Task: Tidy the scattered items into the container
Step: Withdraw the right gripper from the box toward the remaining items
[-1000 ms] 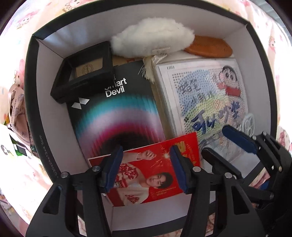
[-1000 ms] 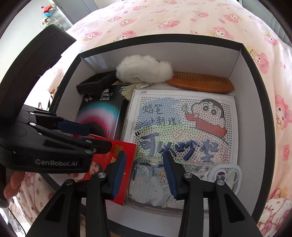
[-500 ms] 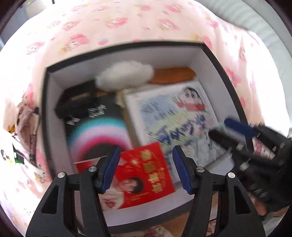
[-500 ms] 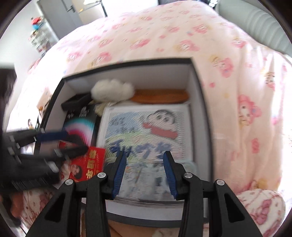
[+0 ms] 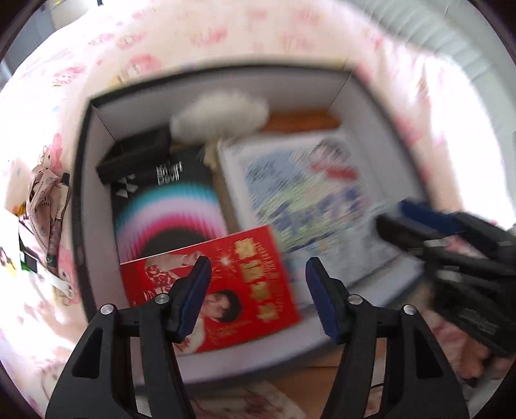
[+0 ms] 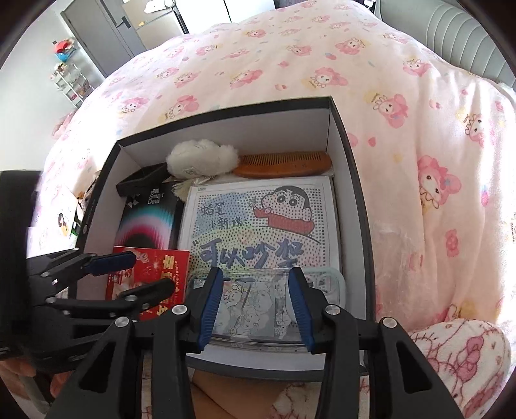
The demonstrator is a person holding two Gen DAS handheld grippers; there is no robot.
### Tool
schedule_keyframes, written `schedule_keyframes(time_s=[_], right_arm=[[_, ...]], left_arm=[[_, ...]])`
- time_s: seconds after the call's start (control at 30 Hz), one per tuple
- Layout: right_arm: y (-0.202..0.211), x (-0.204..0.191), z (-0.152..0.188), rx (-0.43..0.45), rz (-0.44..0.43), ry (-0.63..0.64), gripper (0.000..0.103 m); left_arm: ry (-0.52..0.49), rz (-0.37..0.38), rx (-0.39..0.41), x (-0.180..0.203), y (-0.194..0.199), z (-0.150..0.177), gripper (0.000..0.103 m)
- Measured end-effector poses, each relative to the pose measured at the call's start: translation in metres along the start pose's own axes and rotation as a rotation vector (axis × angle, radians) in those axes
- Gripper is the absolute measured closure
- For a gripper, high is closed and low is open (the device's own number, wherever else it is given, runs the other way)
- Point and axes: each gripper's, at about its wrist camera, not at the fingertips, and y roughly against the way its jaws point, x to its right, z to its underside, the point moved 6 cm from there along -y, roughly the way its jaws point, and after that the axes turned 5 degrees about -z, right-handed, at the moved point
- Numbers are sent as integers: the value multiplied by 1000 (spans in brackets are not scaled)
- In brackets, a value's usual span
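A black box with white walls [image 6: 351,180] sits on the bed and holds several items: a red photo card [image 5: 251,290], a black "Smart Devil" pack [image 5: 167,206], a cartoon bead board [image 6: 264,225], a wooden comb [image 6: 283,164], a white fluffy puff [image 6: 200,156] and a clear sticker case [image 6: 254,306]. My left gripper [image 5: 257,266] hovers above the red card at the box's near left corner, its jaws opening with nothing between them. My right gripper [image 6: 255,275] hangs open over the clear case without touching it. The left wrist view is blurred.
Pink cartoon-print bedding [image 6: 290,64] surrounds the box. A few loose small items [image 5: 45,193] lie on the bed left of the box. A small black tray [image 6: 142,180] rests in the box's far left corner. A grey padded headboard [image 6: 451,29] lies beyond, with a shelf [image 6: 69,80] far left.
My left gripper has lifted up and back from the red card, which stays lying in the box, and its jaws stand wider. The right gripper has tilted up slightly above the clear case.
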Motion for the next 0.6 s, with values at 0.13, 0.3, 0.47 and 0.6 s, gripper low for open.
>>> schedule_keyframes(time_s=[0.13, 0.3, 0.47, 0.6], right_arm=[[6, -18, 3, 16, -2, 35, 64], [24, -48, 11, 43, -20, 104, 64], [48, -73, 16, 99, -14, 160, 64], [58, -95, 20, 130, -29, 204, 64]], left_arm=[[81, 46, 144, -10, 40, 21, 40], [105, 53, 242, -2, 84, 10, 39], [104, 42, 312, -2, 100, 23, 39], [113, 20, 354, -11, 120, 34, 39]])
